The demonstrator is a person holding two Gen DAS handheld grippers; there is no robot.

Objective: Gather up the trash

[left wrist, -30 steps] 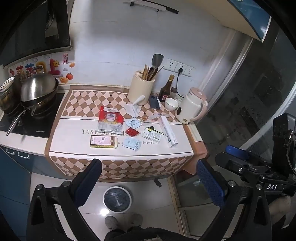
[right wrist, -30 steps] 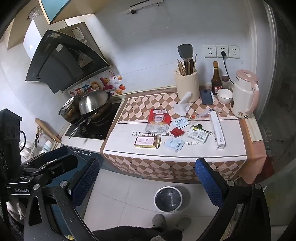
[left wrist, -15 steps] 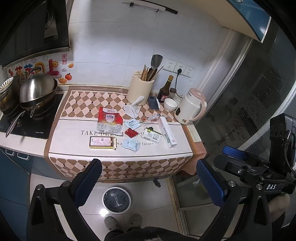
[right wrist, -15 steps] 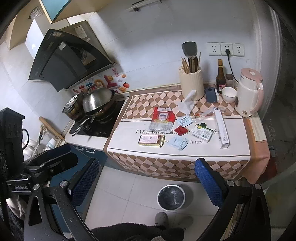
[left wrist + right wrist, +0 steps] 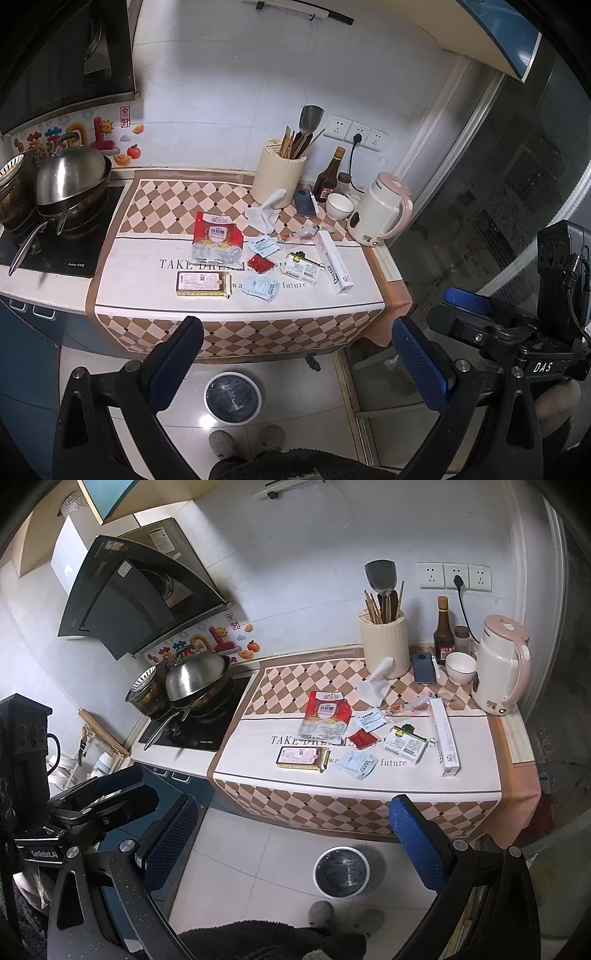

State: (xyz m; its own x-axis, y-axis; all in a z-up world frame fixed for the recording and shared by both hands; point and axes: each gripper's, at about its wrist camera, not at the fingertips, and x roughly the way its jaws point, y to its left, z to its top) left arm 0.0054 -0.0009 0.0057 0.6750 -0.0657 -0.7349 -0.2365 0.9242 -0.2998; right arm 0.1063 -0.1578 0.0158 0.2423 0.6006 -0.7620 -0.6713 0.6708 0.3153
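I hold my left claw (image 5: 295, 354) wide apart with nothing between its blue pads, out in front of the counter and above the floor. My right claw (image 5: 295, 834) is spread just as wide and is also empty.

The trash lies on the checked cloth (image 5: 177, 199), which I take as my landmark. On its white middle band sit a red and white packet (image 5: 216, 240), a gold-edged flat box (image 5: 203, 283), a pale blue sachet (image 5: 261, 288), a small red sachet (image 5: 261, 263), a white sachet (image 5: 264, 244), a small white carton (image 5: 300, 272) and a long white tube box (image 5: 332, 266). A crumpled tissue (image 5: 266, 212) rests on the cloth's back checks, just before the cream utensil holder (image 5: 277, 176).

At the cloth's right back corner stand a white bowl (image 5: 339, 206) and a pink and white kettle (image 5: 380, 218). Left of the cloth, a lidded wok (image 5: 70, 181) sits on the hob.

Below the cloth's front edge, on the floor tiles, stands the round bin (image 5: 232, 397) lined with a dark bag, near my shoes.
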